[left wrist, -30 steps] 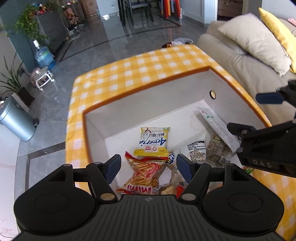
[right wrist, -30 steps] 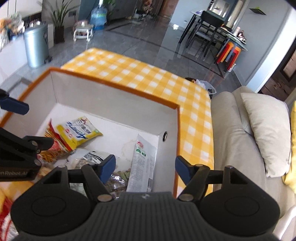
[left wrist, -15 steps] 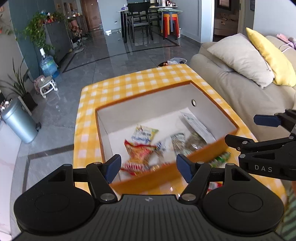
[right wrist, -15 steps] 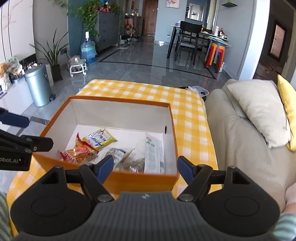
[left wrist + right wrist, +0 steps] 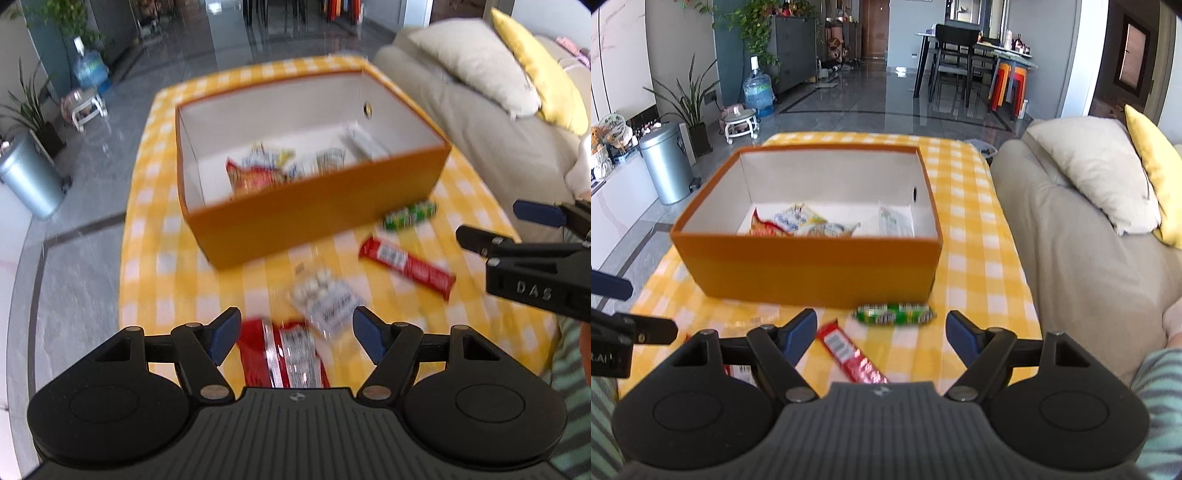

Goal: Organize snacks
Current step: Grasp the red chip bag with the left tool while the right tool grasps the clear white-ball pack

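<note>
An orange box with white inside stands on the yellow checked table and holds several snack packets. In front of it lie a green candy roll, a long red bar, a clear bag of white balls and a red packet. My left gripper hangs open above the red packet, gripping nothing. My right gripper is open over the red bar, just short of the green roll, and holds nothing. Each gripper shows at the edge of the other's view.
A beige sofa with cushions runs along the table's right side. A metal bin, a water bottle and plants stand on the grey floor to the left. A striped sleeve shows at the near right. The table's near edge lies just under the grippers.
Both grippers have drawn back from above the box's inside to the near part of the table. The loose snacks in front of the box have come into view.
</note>
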Tool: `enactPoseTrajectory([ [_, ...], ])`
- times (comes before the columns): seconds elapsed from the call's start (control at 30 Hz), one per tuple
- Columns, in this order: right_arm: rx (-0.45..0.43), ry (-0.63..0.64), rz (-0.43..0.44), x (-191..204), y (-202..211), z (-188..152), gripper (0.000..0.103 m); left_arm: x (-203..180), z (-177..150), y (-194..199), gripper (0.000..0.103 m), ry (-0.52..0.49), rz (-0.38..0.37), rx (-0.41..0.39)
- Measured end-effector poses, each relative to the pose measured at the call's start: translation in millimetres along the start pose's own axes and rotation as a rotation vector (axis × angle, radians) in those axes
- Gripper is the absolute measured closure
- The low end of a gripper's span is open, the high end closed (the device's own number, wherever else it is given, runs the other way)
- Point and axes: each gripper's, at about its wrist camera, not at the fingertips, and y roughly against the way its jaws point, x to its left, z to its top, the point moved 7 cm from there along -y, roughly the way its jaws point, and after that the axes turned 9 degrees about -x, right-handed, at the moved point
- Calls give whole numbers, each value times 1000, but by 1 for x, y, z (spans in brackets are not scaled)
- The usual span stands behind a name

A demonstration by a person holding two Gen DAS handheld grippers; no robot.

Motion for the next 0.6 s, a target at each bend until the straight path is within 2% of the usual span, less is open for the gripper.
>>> enactPoseTrajectory([
  [0.13, 25, -12, 10, -1, 2, -18, 29, -1, -24, -7, 22, 23, -21, 70],
  [0.33, 98, -33, 22, -3, -7, -50, 29, 1, -49, -20, 22, 64, -1, 150],
  [0.6, 159, -14, 59, 5, -21, -73, 29, 13, -55, -46, 20, 127, 97, 203],
])
